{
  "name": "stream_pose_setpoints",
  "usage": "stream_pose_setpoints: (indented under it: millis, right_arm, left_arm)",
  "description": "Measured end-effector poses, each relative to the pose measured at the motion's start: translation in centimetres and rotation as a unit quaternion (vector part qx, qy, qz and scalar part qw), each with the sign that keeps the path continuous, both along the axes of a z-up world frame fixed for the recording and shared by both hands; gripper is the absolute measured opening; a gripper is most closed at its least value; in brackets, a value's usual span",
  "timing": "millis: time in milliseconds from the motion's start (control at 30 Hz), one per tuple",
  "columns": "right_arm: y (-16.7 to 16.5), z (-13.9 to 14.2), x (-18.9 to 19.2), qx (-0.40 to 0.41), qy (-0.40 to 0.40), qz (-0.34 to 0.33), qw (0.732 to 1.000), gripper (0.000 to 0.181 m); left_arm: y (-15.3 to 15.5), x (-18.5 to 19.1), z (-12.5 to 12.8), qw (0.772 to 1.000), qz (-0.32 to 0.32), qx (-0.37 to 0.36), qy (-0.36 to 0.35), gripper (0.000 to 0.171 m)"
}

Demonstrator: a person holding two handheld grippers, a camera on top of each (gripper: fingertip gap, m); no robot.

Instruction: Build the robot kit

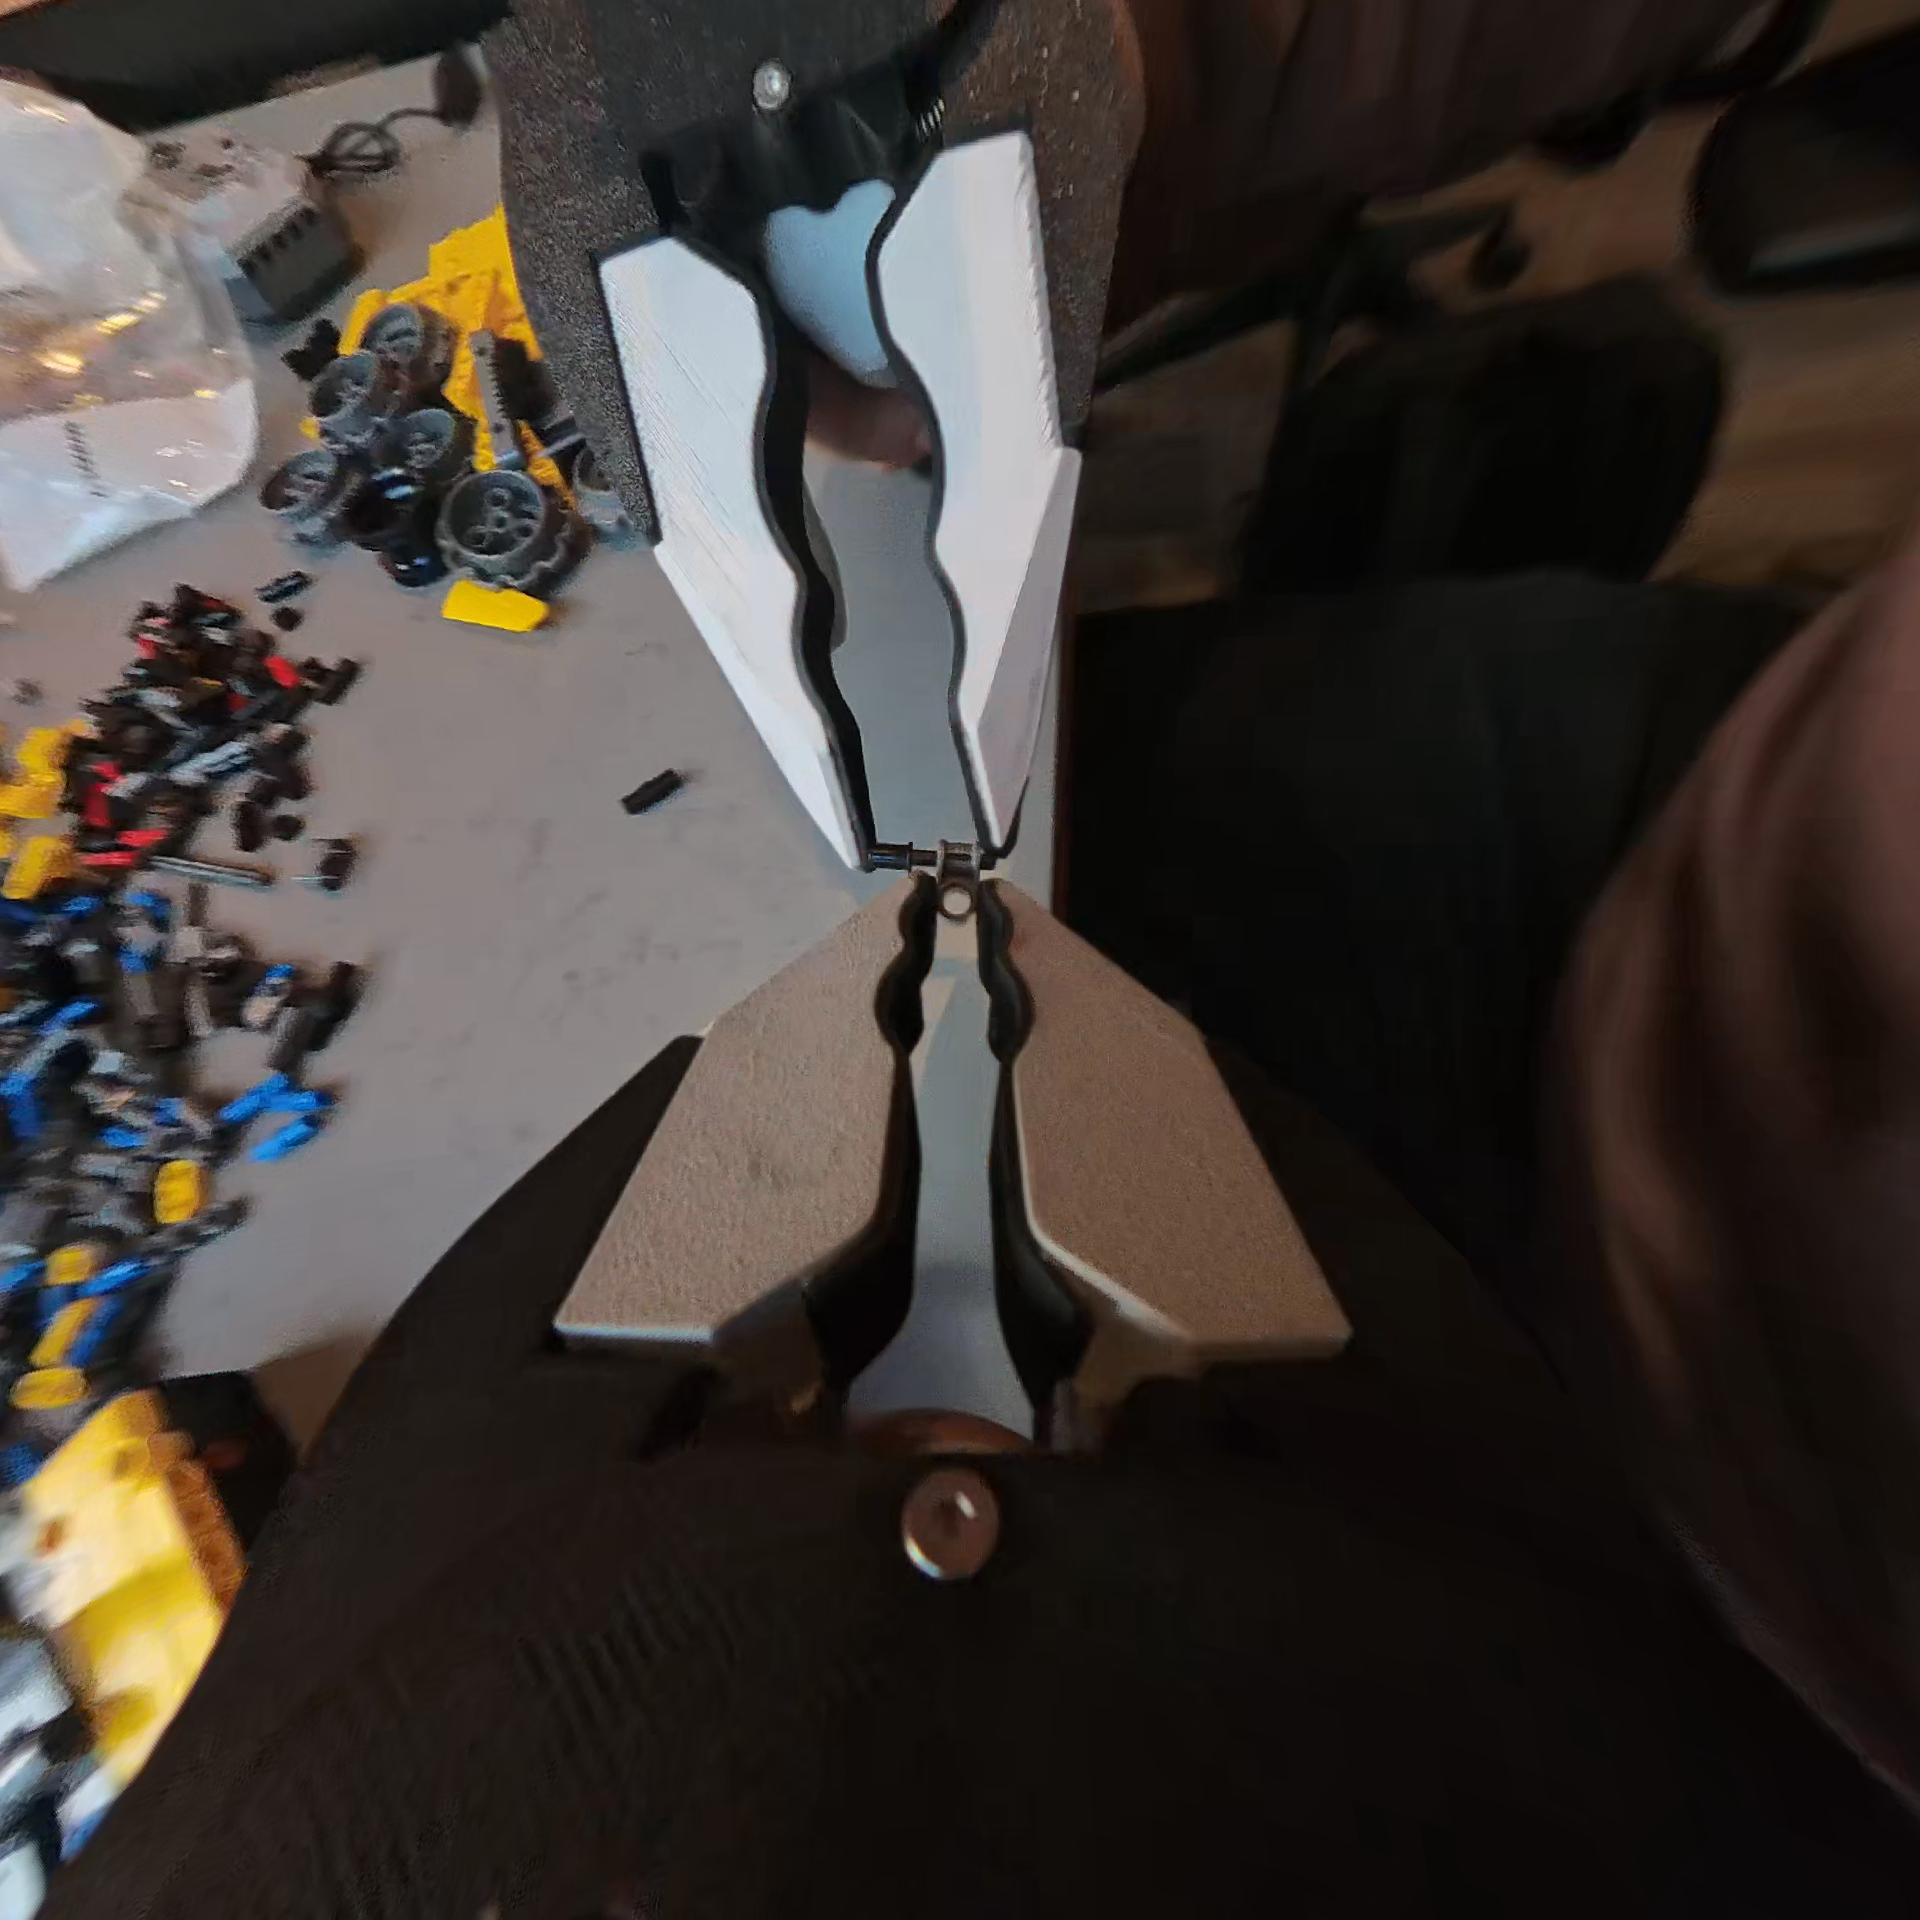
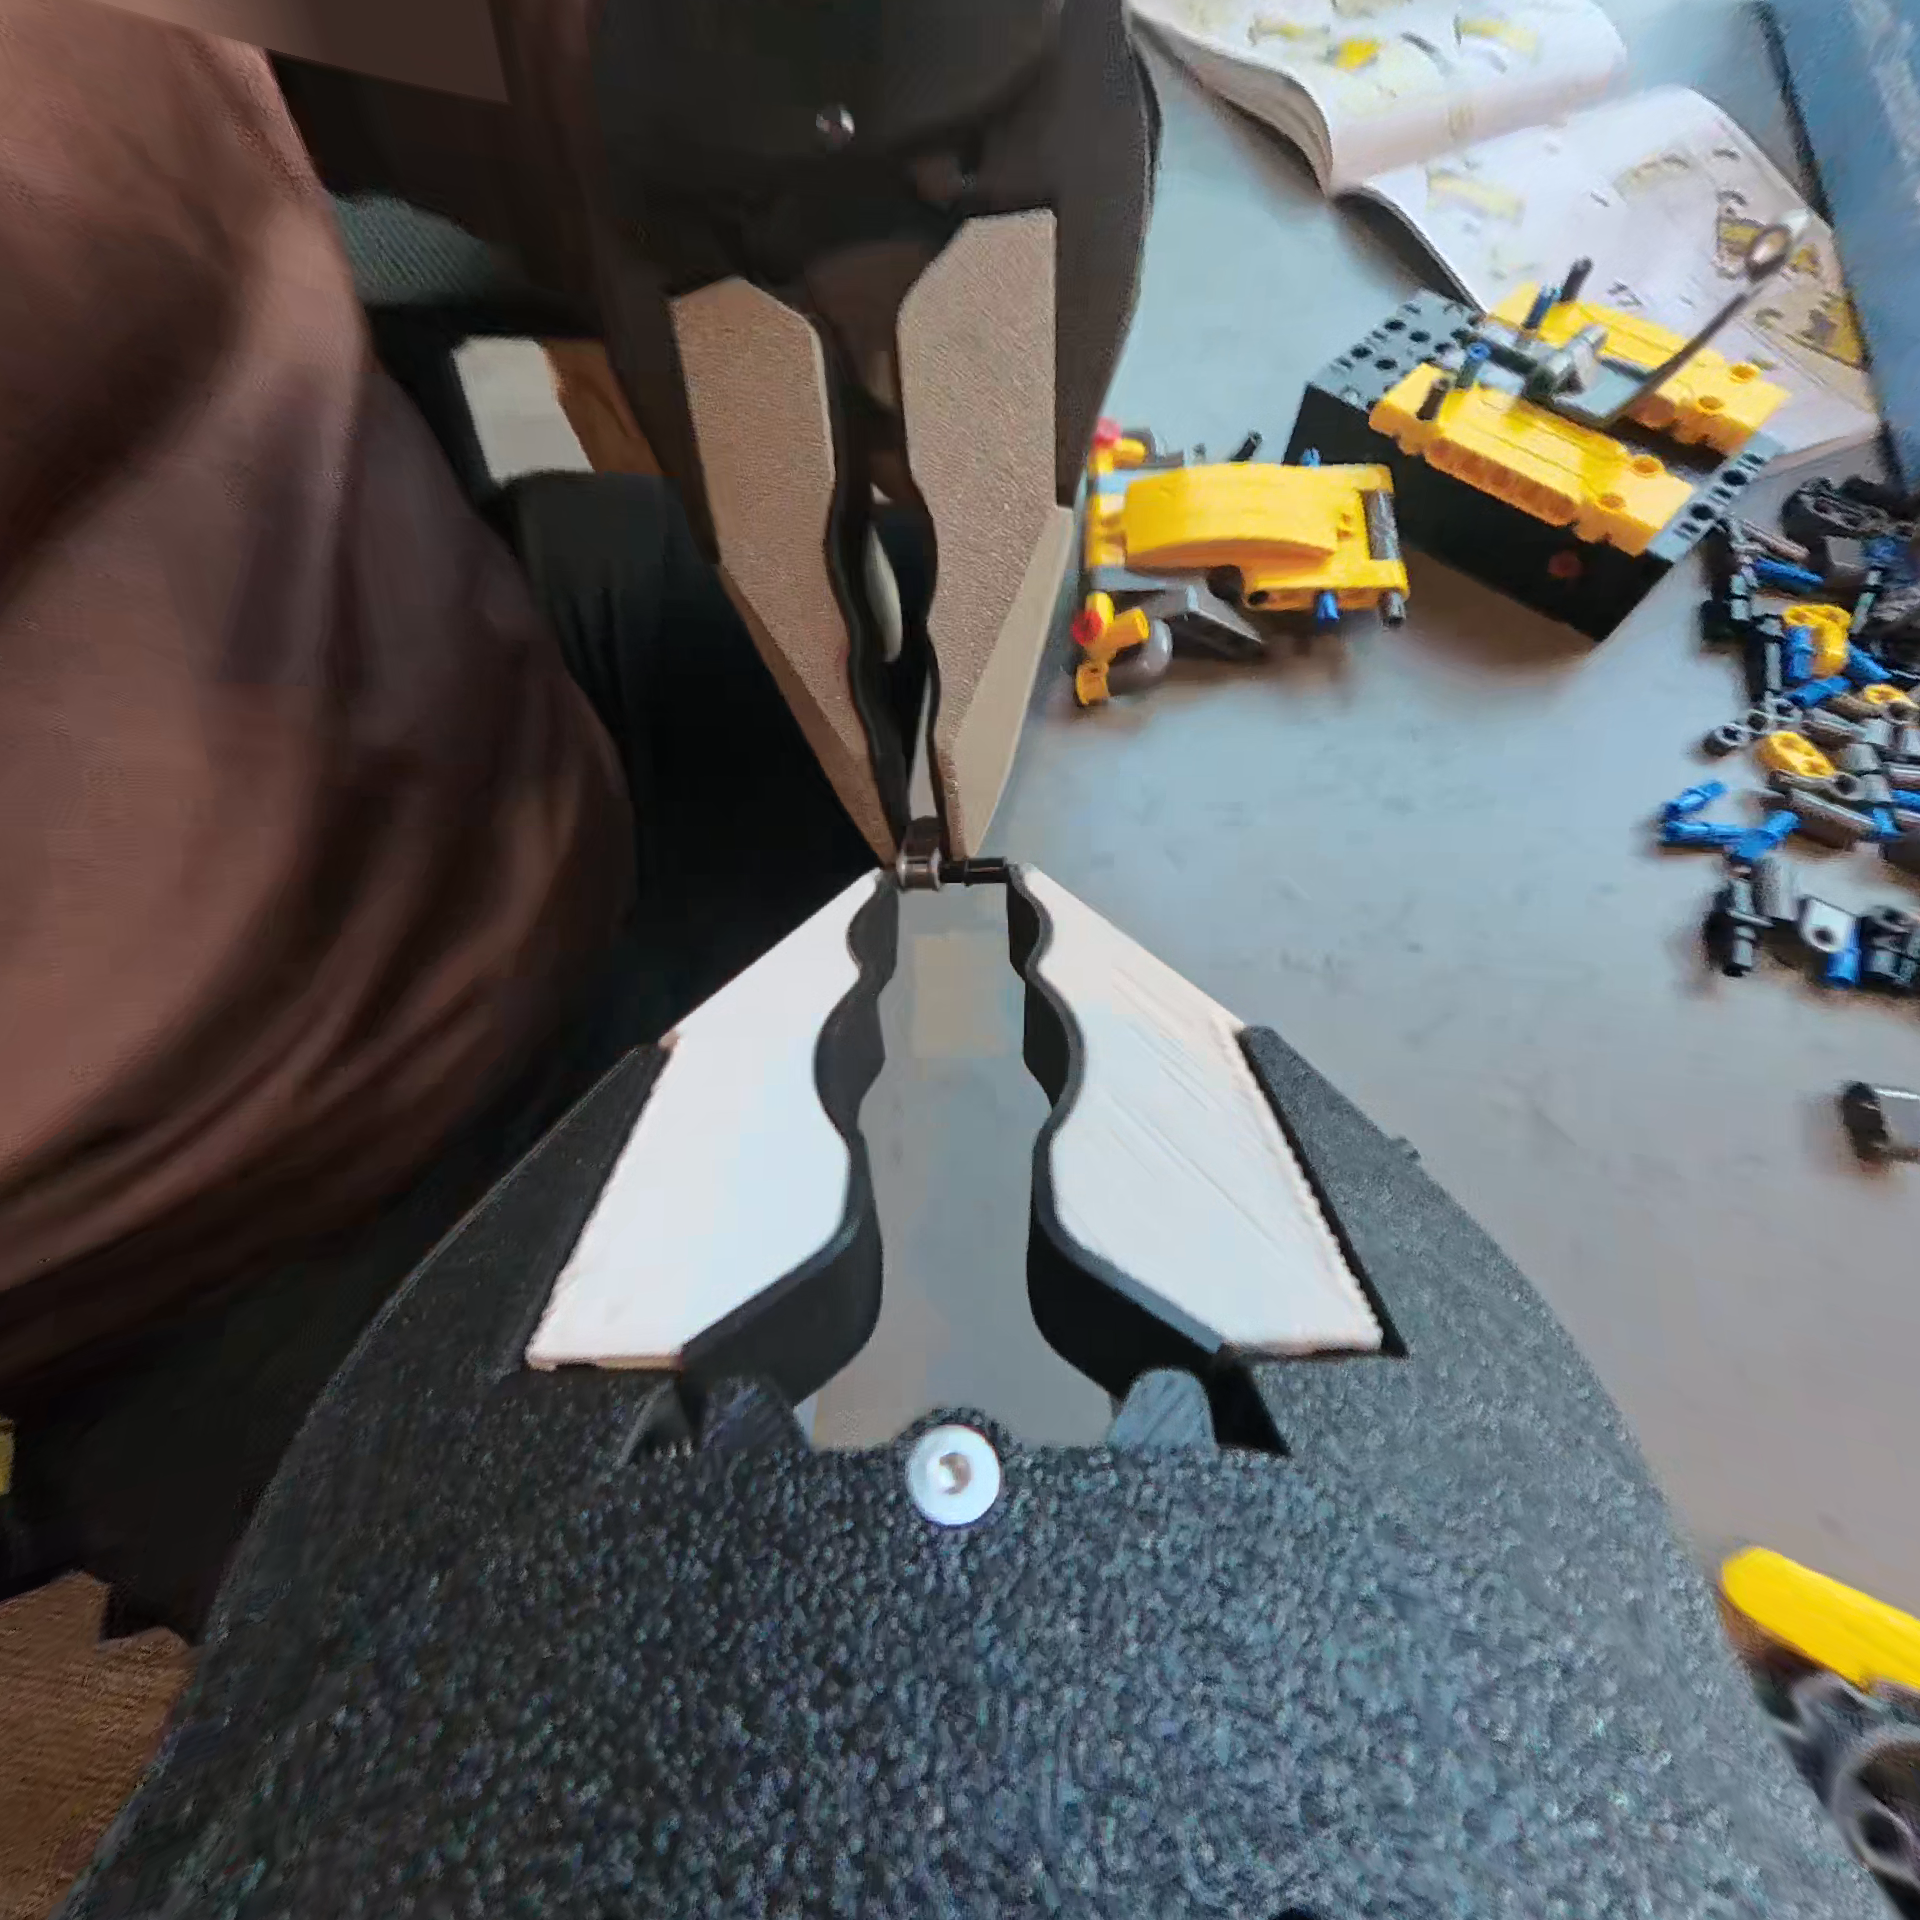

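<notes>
Small grey connector (image 1: 954,883) + black pin (image 1: 896,856) at my tips: too small to tell shape detail. Loose parts pile (image 1: 156,935) blurred, cut by left edge. Clear plastic bag (image 1: 94,343) cut by left edge. Booklet (image 2: 1455,135) cut by top edge. Wheel (image 2: 1870,1766) cut at bottom-right corner. My sleeve (image 2: 260,727) smeared, mosaic patch above it.

Between my two grippers there is no room; their tips meet at a small grey connector (image 1: 954,881). On the table (image 2: 1299,935) a bare strip is passable, between the yellow assembly (image 2: 1247,540) and the loose pieces (image 2: 1808,790).
</notes>
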State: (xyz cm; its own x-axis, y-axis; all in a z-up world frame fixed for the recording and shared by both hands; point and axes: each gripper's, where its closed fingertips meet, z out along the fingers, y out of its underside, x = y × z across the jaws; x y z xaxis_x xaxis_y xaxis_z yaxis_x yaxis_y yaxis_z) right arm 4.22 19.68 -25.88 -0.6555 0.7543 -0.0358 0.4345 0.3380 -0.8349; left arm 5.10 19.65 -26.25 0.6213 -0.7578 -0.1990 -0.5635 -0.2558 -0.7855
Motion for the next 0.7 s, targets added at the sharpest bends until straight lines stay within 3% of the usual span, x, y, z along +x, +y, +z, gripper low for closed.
stream_pose_setpoints:
  millis: [133,333,567,700]
  right_arm:
    - [1.7,-1.1,-0.2,0.055,-0.010,-0.055,0.997,0.020]
    - [5.9,-1.7,0.4,0.102,-0.024,-0.193,0.976,0.023]
    - [7.5,-2.1,1.9,0.080,-0.049,-0.279,0.956,0.021]
    - [6.2,-1.3,1.4,0.023,-0.037,-0.257,0.965,0.023]
  left_arm:
    - [1.3,-0.7,-0.9,0.990,0.031,0.071,0.118,0.005]
    - [3.8,-2.7,-2.7,0.962,0.094,0.080,0.243,0.005]
    - [5.2,-2.3,-2.6,0.930,0.091,0.168,0.315,0.005]
    - [4.2,-1.0,-2.5,0.940,0.053,0.177,0.288,0.005]
